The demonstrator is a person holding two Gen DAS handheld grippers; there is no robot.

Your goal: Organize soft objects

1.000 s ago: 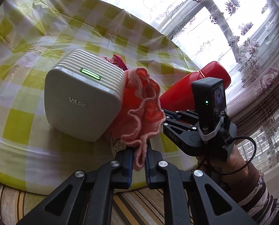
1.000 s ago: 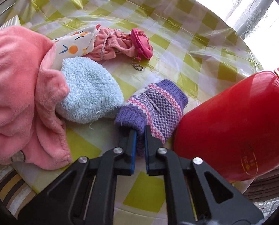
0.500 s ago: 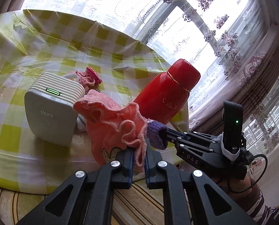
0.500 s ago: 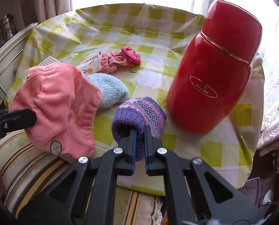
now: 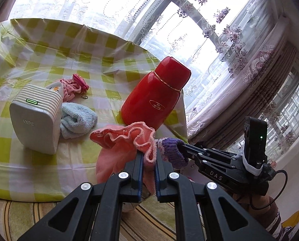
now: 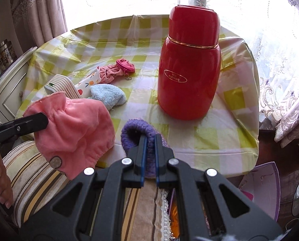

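Note:
My left gripper (image 5: 149, 156) is shut on a pink fleece cloth (image 5: 119, 152), holding it in the air in front of the table's near edge; the cloth also shows in the right wrist view (image 6: 75, 128). My right gripper (image 6: 149, 142) is shut on a purple knitted sock (image 6: 137, 128), also lifted off the table; the sock shows beside the pink cloth in the left wrist view (image 5: 171, 150). A light blue fluffy sock (image 5: 79, 120) and a small pink garment (image 5: 73, 86) lie on the checked tablecloth (image 5: 48, 50).
A tall red flask (image 6: 189, 64) stands on the right of the table. A white ribbed device (image 5: 34, 120) with a green light stands on the left, a patterned pouch (image 6: 87, 84) behind it. A striped cushion (image 6: 32, 172) lies below the table's edge.
Both grippers have pulled back and up from the table, carrying the pink cloth and the purple sock off the cloth. The blue sock is now uncovered.

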